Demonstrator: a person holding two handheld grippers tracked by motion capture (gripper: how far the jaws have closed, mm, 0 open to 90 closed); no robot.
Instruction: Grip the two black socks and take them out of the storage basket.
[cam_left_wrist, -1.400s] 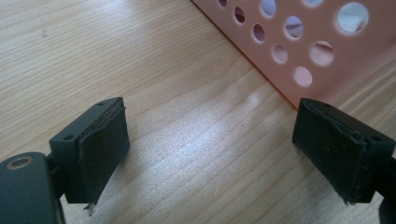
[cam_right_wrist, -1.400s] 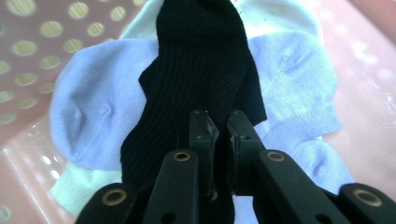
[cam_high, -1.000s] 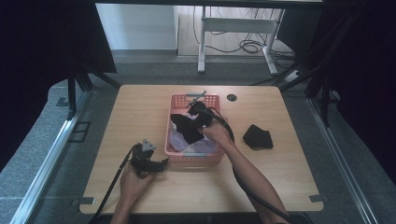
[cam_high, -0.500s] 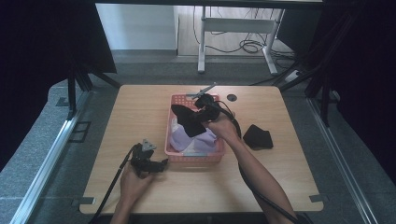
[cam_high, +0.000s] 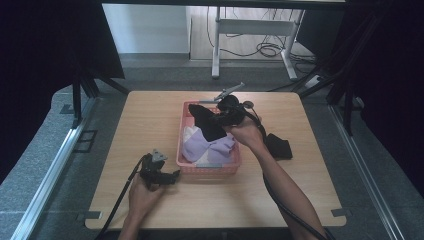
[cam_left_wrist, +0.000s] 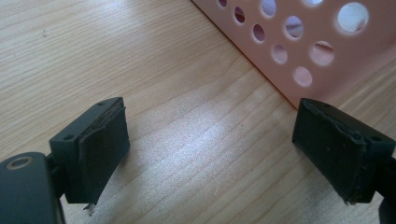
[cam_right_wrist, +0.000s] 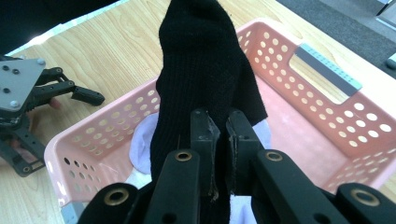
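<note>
Between the clamped jaws of the right hand-held gripper (cam_right_wrist: 218, 140) hangs a black sock (cam_right_wrist: 205, 70), held up over the pink basket (cam_high: 186, 120) (pale laundry (cam_high: 207, 147) underneath). Left hand-held gripper (cam_high: 167, 176) rests wide open and empty on the worktop (cam_high: 135, 125), just beside the basket.
</note>
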